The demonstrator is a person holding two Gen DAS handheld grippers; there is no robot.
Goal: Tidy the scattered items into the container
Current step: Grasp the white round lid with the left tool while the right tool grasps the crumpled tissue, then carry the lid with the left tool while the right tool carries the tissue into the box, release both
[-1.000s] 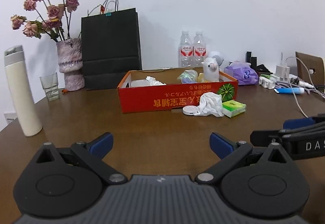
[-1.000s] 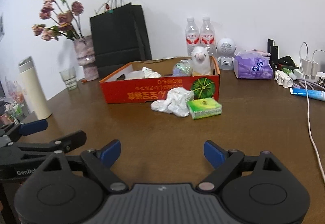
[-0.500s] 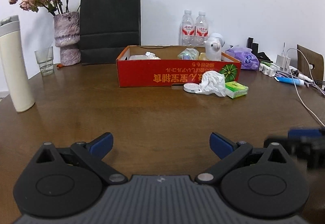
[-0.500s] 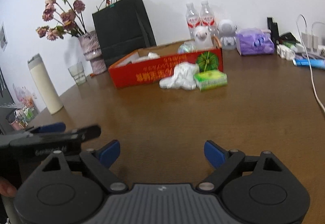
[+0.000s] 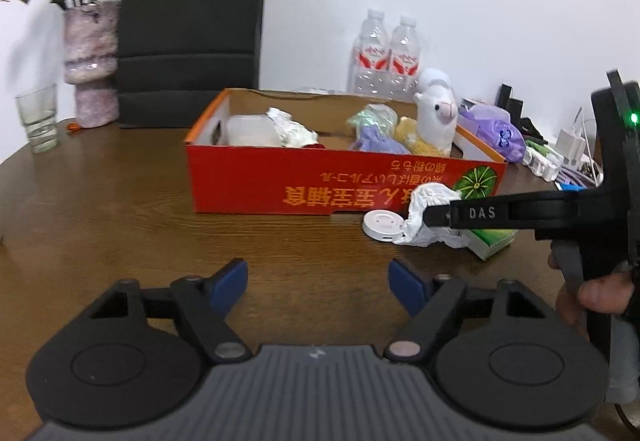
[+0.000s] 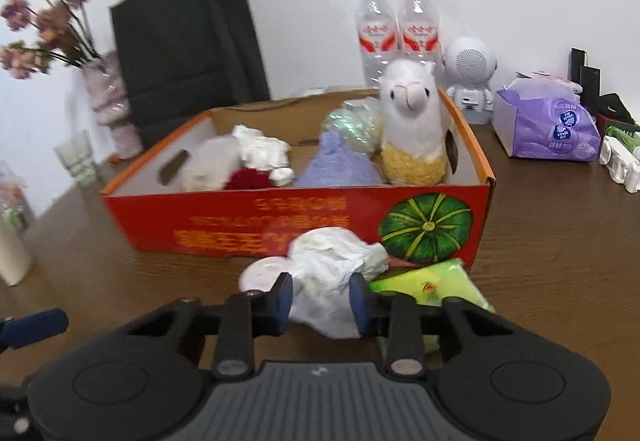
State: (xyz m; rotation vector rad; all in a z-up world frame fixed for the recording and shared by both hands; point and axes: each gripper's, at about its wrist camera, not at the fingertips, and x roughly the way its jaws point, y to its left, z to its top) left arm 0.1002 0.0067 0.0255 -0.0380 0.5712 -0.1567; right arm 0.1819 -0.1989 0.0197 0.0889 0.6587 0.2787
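A red cardboard box (image 5: pixel 288 181) (image 6: pixel 248 217) stands on the brown table and holds a white alpaca plush (image 6: pixel 412 121), a purple knit item (image 6: pixel 340 165) and white wrappings. In front of it lie a crumpled white plastic bag (image 6: pixel 332 273) (image 5: pixel 428 213), a white round disc (image 5: pixel 382 225) (image 6: pixel 264 275) and a green tissue pack (image 6: pixel 432 289) (image 5: pixel 492 239). My right gripper (image 6: pixel 322 301) has its fingers closed around the white bag; it shows from the side in the left wrist view (image 5: pixel 436 215). My left gripper (image 5: pixel 318 279) is open and empty above the table, short of the box.
Behind the box stand a black paper bag (image 5: pixel 192 33), a vase of dried roses (image 5: pixel 92 65), a glass (image 5: pixel 38 119) and two water bottles (image 5: pixel 386 53). A robot-shaped speaker (image 6: pixel 468 77), a purple tissue pack (image 6: pixel 548 125) and chargers with cables (image 5: pixel 568 153) lie at the right.
Both grippers moved forward toward the box. My right gripper reached the white bag and narrowed its fingers around it; earlier it was wide open and far back.
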